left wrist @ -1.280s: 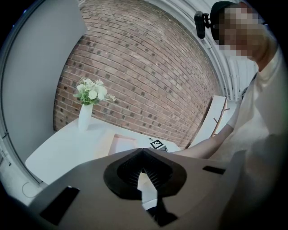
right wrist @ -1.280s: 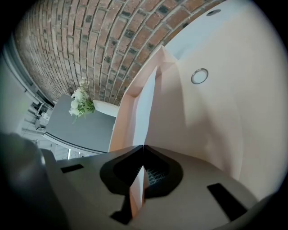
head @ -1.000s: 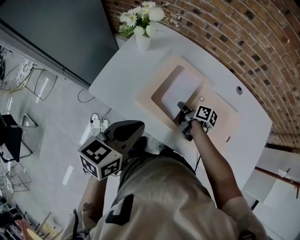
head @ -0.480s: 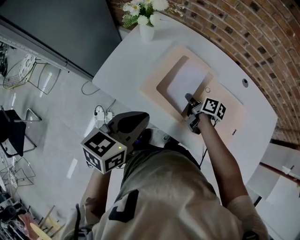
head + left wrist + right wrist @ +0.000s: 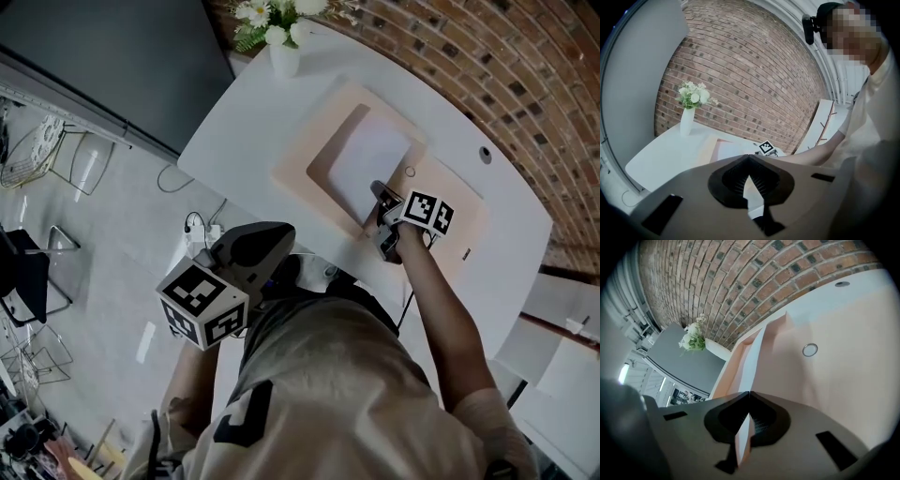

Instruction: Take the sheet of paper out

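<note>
**A:** What are the 2 tongs doing?

**B:** The left gripper (image 5: 749, 161) is nearest, off the near edge of the table (image 5: 253, 122). Its jaws are closed tip to tip, with nothing in them.

**A:** And the other 1?

**B:** The right gripper (image 5: 749, 399) is clamped on the near corner of the sheet of paper (image 5: 370, 159). The thin white edge sits right between its jaws.

**A:** Where is the paper?

**B:** In the sunk part of the pink tray (image 5: 295, 164). The pinched corner looks tipped up. The rest lies in the tray.

**A:** Anything farther?

**B:** A small ring (image 5: 410, 172) on the tray, to the right. And 1 white vase of flowers (image 5: 284, 58) at the far end of the table.
</note>
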Available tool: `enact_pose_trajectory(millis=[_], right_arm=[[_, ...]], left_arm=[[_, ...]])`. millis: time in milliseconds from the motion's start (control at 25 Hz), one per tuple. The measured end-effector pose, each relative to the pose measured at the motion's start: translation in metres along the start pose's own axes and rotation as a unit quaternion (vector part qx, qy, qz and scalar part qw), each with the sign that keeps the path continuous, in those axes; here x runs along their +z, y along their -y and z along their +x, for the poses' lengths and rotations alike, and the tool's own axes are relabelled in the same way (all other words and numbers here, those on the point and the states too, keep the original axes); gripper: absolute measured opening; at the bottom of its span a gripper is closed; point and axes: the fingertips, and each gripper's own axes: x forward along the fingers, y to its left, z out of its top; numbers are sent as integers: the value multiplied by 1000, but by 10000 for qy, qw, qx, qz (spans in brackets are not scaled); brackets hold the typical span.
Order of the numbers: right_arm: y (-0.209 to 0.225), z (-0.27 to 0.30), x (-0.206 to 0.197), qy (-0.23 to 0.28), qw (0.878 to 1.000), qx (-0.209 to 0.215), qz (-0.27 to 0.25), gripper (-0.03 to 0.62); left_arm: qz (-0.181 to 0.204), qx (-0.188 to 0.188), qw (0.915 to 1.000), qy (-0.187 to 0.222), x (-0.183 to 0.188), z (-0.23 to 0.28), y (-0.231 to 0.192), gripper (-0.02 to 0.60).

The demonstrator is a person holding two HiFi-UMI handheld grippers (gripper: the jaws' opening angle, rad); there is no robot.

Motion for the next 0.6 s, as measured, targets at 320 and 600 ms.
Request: enact_pose_trajectory(millis=[320,600], right_arm=[[3,-18,4,149,9998,-83,-51,25],[11,-30,2,270,9991,-298,-157,25]], left_arm=[[90,-219,9997,2,3,5,4,14],[188,-387,9991,-10,5,4,7,14]])
